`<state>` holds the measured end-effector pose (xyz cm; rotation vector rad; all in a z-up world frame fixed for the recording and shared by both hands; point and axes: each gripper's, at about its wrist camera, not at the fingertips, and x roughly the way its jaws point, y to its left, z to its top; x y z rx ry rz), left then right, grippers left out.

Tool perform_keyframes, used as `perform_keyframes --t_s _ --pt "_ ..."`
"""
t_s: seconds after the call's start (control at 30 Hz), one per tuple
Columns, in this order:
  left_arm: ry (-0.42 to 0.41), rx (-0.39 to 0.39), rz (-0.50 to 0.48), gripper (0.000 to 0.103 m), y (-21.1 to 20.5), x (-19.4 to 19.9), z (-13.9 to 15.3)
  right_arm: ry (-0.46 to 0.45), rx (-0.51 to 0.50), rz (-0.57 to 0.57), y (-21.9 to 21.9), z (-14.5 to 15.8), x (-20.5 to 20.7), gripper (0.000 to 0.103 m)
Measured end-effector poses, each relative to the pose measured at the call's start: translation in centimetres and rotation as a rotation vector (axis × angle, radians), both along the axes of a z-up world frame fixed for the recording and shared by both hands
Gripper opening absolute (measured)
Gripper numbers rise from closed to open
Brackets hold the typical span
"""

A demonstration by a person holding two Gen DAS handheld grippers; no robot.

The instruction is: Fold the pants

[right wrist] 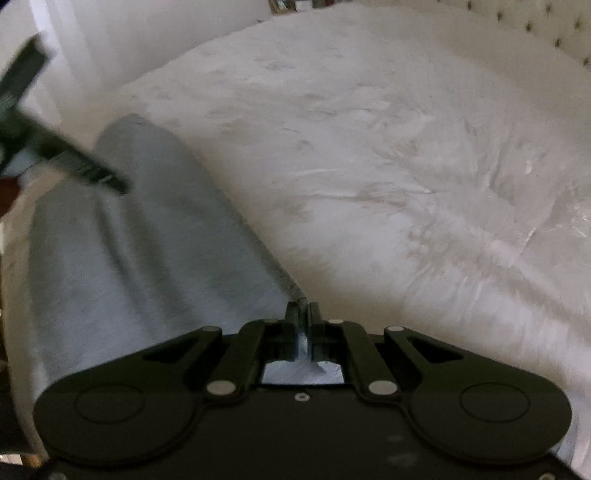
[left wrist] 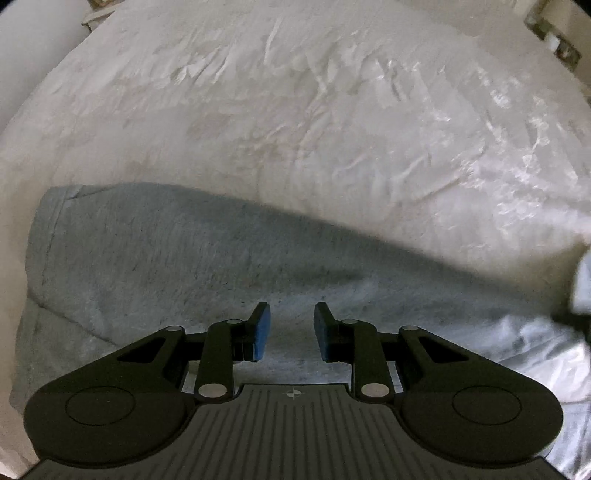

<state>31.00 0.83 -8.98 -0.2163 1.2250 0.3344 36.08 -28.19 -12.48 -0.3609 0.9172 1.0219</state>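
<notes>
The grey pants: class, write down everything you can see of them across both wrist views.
The grey pants look like soft, fleecy sweatpant fabric, light grey-blue, with a stitched seam near one end. They lie stretched out along the near edge of the white bedcover, mostly flat with a few long soft folds. The right gripper has its jaws shut on a pinch of one edge. The left gripper hovers over the cloth with its jaws open, gripping nothing. Both views are motion-blurred, so finer detail is unclear.

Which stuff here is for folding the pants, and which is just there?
For the job: pants, left gripper open above them, right gripper pinching their edge.

Just there: white bedspread, tufted headboard.
</notes>
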Motion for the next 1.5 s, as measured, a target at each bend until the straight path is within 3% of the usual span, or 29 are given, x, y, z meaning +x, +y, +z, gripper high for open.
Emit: perform_keyframes --t_s 0.13,0.33,0.53,0.73,0.9,1.2,1.5 --pt "-0.032 -0.013 -0.006 0.026 -0.5 -0.3 0.7 -0.007 -0.032 0.012 -1.0 0.1 -6.7 0.005" --pt "-0.019 -0.043 0.013 0.026 -0.1 -0.1 -0.4 0.069 -0.082 -0.050 -0.8 -3.4 -12.7 0.005" --pt "0.003 -0.130 0.132 0.026 3.0 0.2 -1.6 0.083 -0.080 -0.150 0.0 -3.9 -12.5 0.005" --pt "0.020 -0.061 0.180 0.026 6.2 1.4 -1.4 0.110 -0.076 -0.152 -0.2 -4.2 -11.9 0.005" --pt "0.014 -0.141 0.203 0.026 8.8 2.3 -2.2 0.133 -0.079 -0.162 -0.3 -4.6 -11.6 0.005" --pt "0.159 -0.094 0.216 0.026 9.0 5.3 -4.8 0.173 -0.066 -0.180 -0.4 -5.1 -11.1 0.006" --pt "0.285 -0.052 0.174 0.026 7.2 5.4 -6.2 0.199 -0.044 -0.204 -0.6 -5.4 -11.0 0.006"
